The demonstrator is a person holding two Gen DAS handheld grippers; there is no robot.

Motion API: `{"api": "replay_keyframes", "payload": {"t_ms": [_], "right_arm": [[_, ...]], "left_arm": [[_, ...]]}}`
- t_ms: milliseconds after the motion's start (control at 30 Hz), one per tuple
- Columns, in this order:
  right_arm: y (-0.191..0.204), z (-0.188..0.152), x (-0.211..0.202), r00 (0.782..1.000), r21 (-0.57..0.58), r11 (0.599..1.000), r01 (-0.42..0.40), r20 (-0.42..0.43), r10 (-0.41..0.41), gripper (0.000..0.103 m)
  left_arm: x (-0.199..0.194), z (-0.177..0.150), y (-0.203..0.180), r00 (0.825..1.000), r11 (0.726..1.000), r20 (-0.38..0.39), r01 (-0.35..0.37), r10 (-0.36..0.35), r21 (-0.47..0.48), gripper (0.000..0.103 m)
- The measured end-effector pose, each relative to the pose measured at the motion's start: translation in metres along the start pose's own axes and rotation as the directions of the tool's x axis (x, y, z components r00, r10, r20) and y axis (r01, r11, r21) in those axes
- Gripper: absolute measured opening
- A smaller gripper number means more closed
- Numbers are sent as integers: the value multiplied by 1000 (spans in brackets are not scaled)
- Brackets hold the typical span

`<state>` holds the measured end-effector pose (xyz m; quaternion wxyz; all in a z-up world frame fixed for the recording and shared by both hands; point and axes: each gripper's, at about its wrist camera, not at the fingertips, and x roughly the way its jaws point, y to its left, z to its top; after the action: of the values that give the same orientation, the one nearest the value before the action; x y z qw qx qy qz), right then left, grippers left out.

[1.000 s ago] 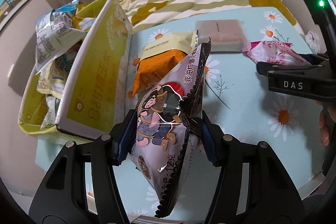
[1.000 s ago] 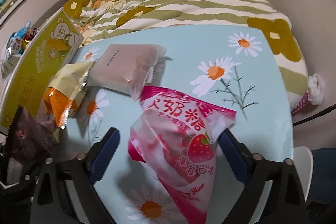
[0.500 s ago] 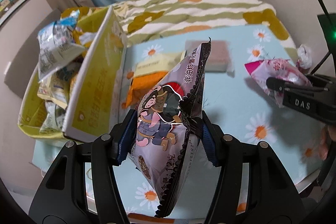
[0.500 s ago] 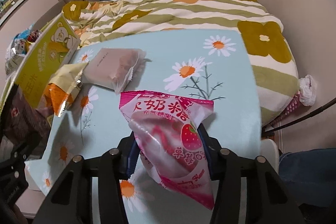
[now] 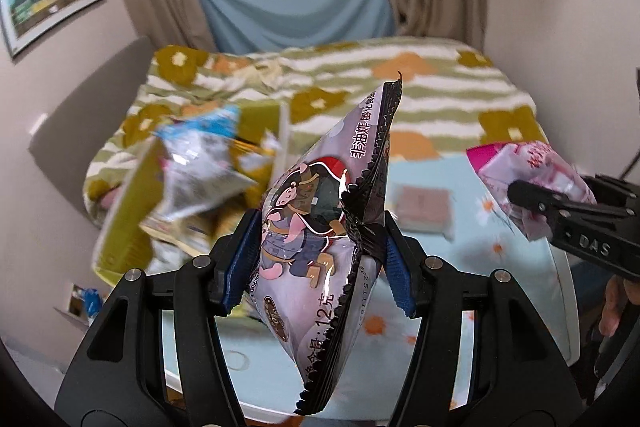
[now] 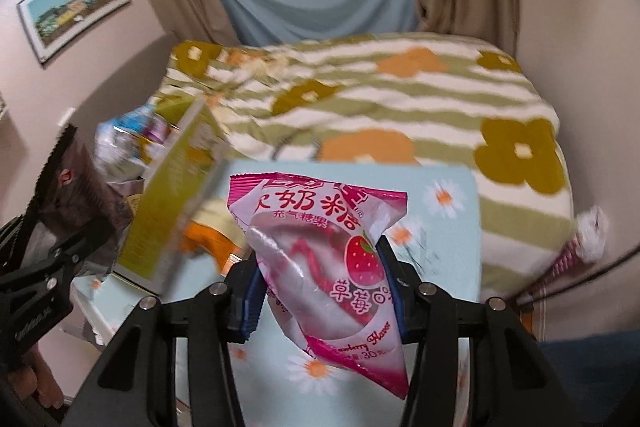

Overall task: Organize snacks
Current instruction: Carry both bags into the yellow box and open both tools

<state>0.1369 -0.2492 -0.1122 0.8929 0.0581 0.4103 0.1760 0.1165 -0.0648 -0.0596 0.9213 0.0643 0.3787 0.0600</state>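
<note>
Snacks filled both views. The left gripper [image 5: 318, 251] was clenched on a grey snack packet [image 5: 320, 227] printed with a cartoon figure; its blue pads [image 5: 244, 259] pressed the packet's two sides, and the packet stood upright with its serrated edge pointing up and its lower end hanging below the jaws, clear of the worktop [image 5: 520, 267].

The right gripper [image 6: 320, 287] was grasping a pink strawberry candy bag [image 6: 320, 259], its pads tight against the bag's middle. Its jaws had just been closing, with that bag between them. The bag hung tilted, its sealed pink top uppermost and its lower corner drooping towards the camera, off the worktop's daisy-patterned cover.

In the left wrist view the pink bag and the black right gripper showed at the right edge, with part of a hand [image 5: 616, 307] below them. In the right wrist view the grey packet and the left gripper showed at the left edge.

A yellow cardboard box [image 5: 124, 227] stood at the left end of the worktop, already holding several packets, a blue-and-silver one [image 5: 200, 163] sticking out on top. A brownish wrapped block [image 5: 424, 205] lay flat on the worktop, well apart from both held snacks. An orange packet [image 6: 204, 239] lay just beside the box. Behind the worktop was a bed with a striped, flowered blanket [image 6: 360, 95].
</note>
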Motion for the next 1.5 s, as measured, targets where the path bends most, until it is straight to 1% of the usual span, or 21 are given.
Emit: {"api": "replay_keyframes", "payload": {"t_ms": [67,167,233,333,433,500,567,700,767,833,867,933,967,1000,1067,1100,1200,1267,1367,1500], "right_arm": [[17,9,-1,1000,-18,1000,-23,16,24,46],[55,23,0,997,-59,996,-60,34,62,46],[76,30,5,995,-69,994,-86,36,89,46],[114,39,16,991,-83,989,-125,32,128,46],[154,47,33,987,-92,983,-157,13,159,46],[172,51,42,986,-89,982,-168,3,169,46],[197,55,56,985,-88,981,-172,-10,172,46],[232,58,77,987,-77,984,-160,-27,158,46],[242,56,84,989,-60,988,-146,-34,144,46],[249,53,93,991,-40,991,-126,-46,124,46],[251,50,96,992,-30,993,-116,-52,114,46],[253,48,103,993,-11,995,-96,-65,95,46],[255,46,107,994,-3,996,-84,-72,84,46],[256,44,109,994,2,997,-77,-77,77,46],[257,40,113,994,11,998,-60,-90,61,46],[258,38,114,994,15,999,-51,-94,52,46],[259,32,111,995,21,999,-40,-95,42,46],[261,30,108,995,25,999,-34,-92,36,46],[264,30,104,995,29,999,-44,-83,47,46],[274,31,106,994,24,998,-60,-86,62,47]], "left_arm": [[-4,9,25,999,999,21,-25,26,-29,57],[-5,19,60,998,998,36,-46,48,-52,57],[-4,24,79,997,997,38,-61,63,-55,57],[6,31,122,997,995,25,-73,75,-73,57],[22,34,162,998,993,-1,-69,69,-92,57],[35,34,186,998,994,-20,-62,60,-93,57],[51,35,209,998,994,-40,-46,43,-94,57],[87,37,242,996,997,-89,-14,6,-81,57],[102,38,252,994,997,-108,7,-15,-74,57],[123,39,260,989,997,-137,44,-51,-57,57],[132,39,260,985,997,-157,63,-70,-45,60],[144,39,260,980,995,-172,96,-98,-22,76],[146,39,259,980,995,-171,98,-99,-14,101],[145,37,259,982,995,-159,99,-99,-4,103],[138,34,260,983,992,-139,123,-121,0,103],[135,30,261,980,990,-139,143,-143,-9,103],[124,19,266,975,984,-134,173,-176,-36,103],[115,11,268,975,983,-132,177,-181,-43,103],[105,-3,272,976,985,-132,170,-174,-39,103],[96,-15,278,978,986,-125,161,-166,-50,103]]}}
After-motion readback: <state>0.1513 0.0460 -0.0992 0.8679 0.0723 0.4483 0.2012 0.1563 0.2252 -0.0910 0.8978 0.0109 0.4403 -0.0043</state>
